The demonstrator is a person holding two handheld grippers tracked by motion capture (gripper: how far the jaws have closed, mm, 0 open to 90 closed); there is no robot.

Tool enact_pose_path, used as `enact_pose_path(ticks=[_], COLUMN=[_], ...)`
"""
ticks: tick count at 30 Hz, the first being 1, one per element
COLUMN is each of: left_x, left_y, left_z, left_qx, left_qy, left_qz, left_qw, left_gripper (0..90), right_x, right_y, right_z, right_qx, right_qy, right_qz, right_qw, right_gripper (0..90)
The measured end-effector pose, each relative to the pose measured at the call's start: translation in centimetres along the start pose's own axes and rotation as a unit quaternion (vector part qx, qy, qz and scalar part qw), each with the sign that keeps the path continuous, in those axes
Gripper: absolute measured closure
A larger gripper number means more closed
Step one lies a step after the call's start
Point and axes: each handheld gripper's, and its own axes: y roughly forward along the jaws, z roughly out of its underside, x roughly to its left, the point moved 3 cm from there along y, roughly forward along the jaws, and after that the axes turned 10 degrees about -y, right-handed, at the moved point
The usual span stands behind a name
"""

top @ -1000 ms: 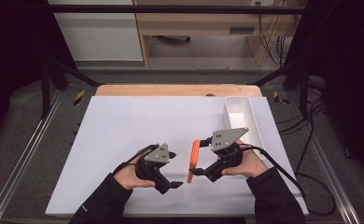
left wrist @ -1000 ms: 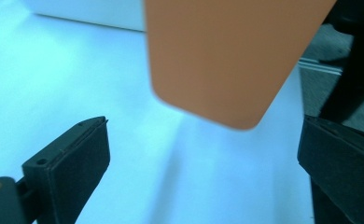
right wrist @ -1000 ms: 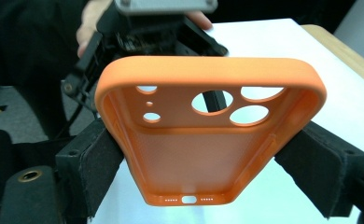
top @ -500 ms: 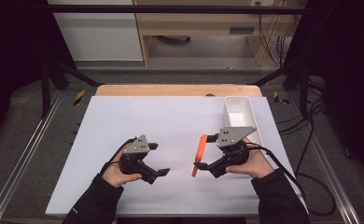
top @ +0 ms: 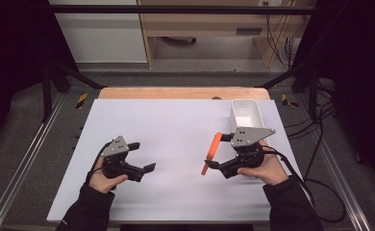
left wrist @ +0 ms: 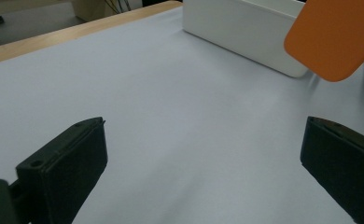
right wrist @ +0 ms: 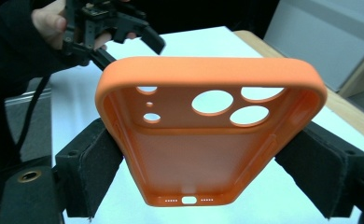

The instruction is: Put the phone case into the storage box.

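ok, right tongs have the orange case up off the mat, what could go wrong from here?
1. The right tongs pinch the orange soft phone case only by its side edges near the port end, so it may flex and slip out.
2. The white rectangular bin sits close behind the case; a swing could knock it.
3. The left tongs are open and off to the side, too far to catch a drop.

No legible text or labels, seemingly.
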Motion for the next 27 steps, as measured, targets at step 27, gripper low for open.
enact_pose_path(ticks=[27], left_x=[3.7], left_y=[-3.1], left_z=[2.4], left_qx=[-0.045], left_qy=[-0.043], left_qz=[-0.080], left_qw=[0.9948], left_gripper=[0.0], right_x=[-2.4], right_y=[-2.3], right_z=[-1.5], right_qx=[-0.020], right_qy=[0.053], right_qz=[0.107], right_qw=[0.9927], right_gripper=[16.0])
